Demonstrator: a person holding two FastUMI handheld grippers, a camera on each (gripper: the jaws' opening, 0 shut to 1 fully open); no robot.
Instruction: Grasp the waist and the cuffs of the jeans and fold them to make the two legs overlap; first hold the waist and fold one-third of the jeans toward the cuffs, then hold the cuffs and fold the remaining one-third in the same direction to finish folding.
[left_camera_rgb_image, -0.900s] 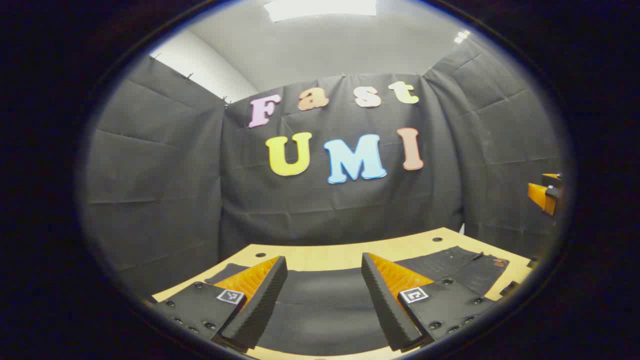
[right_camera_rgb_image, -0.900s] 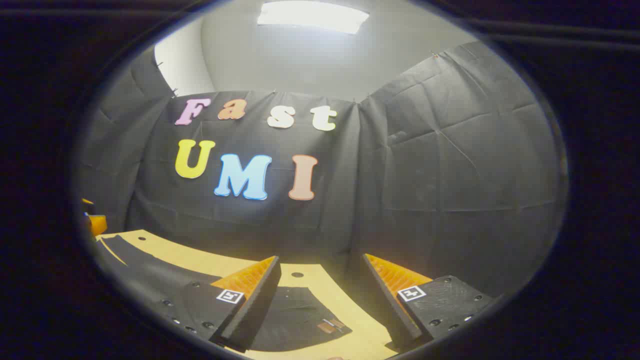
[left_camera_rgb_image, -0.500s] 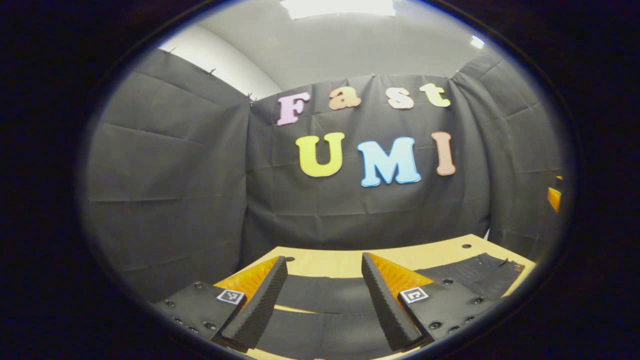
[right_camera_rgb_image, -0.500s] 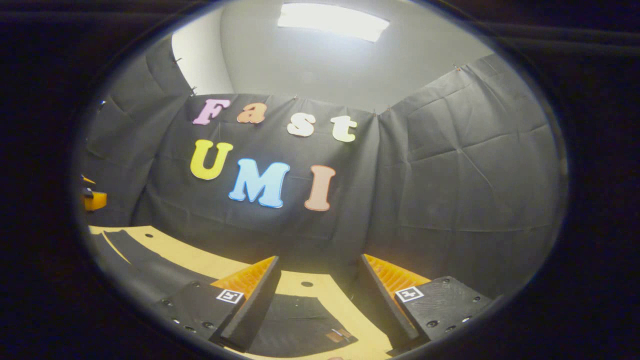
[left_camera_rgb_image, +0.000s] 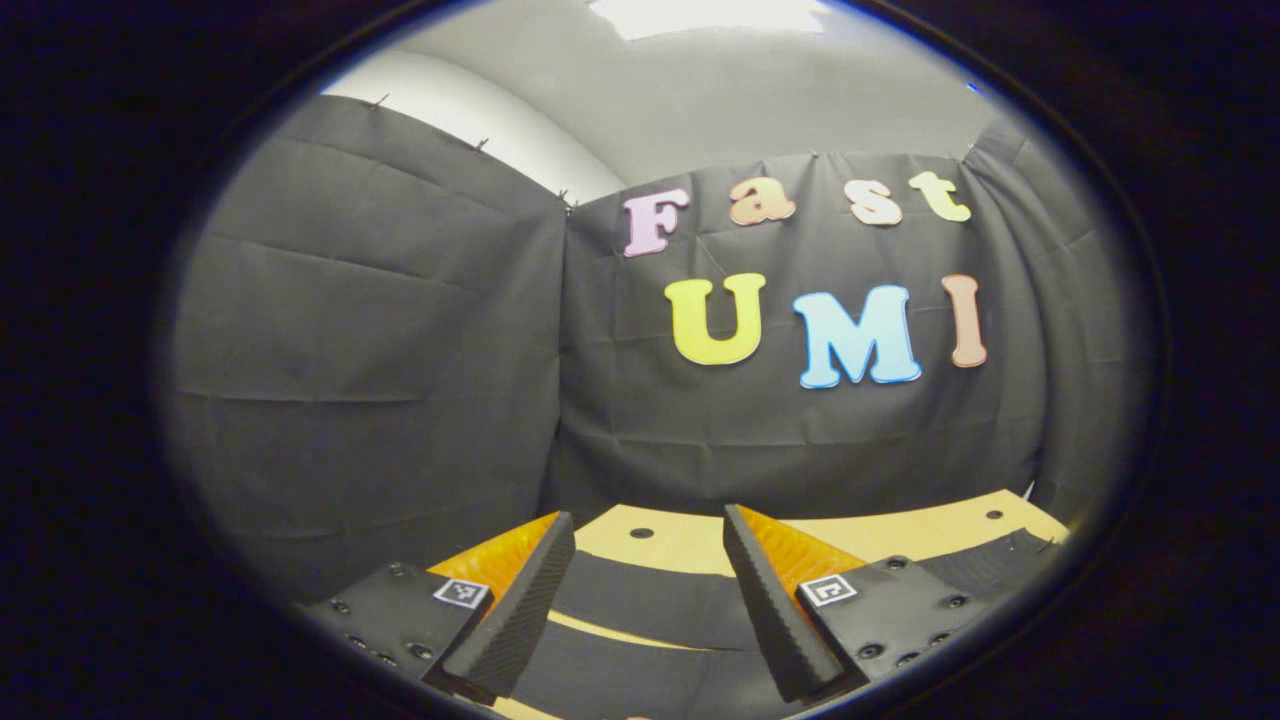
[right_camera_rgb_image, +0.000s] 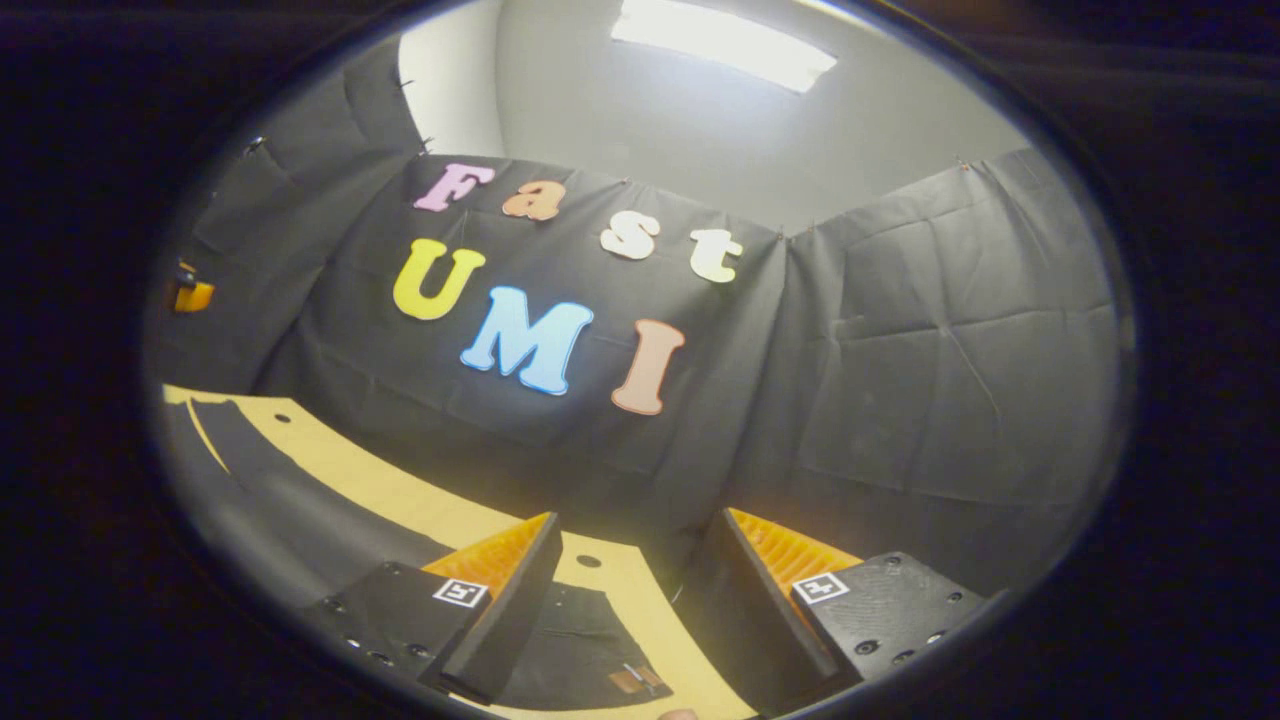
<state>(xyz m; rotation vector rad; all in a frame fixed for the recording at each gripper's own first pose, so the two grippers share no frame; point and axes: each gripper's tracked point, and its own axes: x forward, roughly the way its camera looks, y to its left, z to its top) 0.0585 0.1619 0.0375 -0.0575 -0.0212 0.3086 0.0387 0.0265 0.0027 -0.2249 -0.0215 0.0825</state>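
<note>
Jeans (left_camera_rgb_image: 650, 610): dark denim, laid flat on the light wooden counter (left_camera_rgb_image: 690, 540). Legs run across under the left tool (left_camera_rgb_image: 648, 600), with a strip of counter showing between the two legs. Waist end with its small leather patch (right_camera_rgb_image: 630, 680) sits under the right tool (right_camera_rgb_image: 625, 600).

Left tool: black ribbed fingers with orange backing spread wide, nothing held, hanging above the legs near the cuff end. Right tool: same, jaws wide and empty, over the waist corner. Orange bit at the far left of the right gripper view is probably the other tool (right_camera_rgb_image: 190, 295); too small to be sure.

My read: nothing folded yet, step in hand is the first grab for overlapping the legs. Suggestions:
- Drop both tools together and pinch the near edge, one at the waistband, one at the cuff.
- Take the waistband seam itself; it's thick and should slip less than a single layer.
- Lift just enough to clear the counter, carry the near leg over the far one, and line up the outer seams before letting go.
- Keep tension between the tools so the leg doesn't sag mid-span.
</note>
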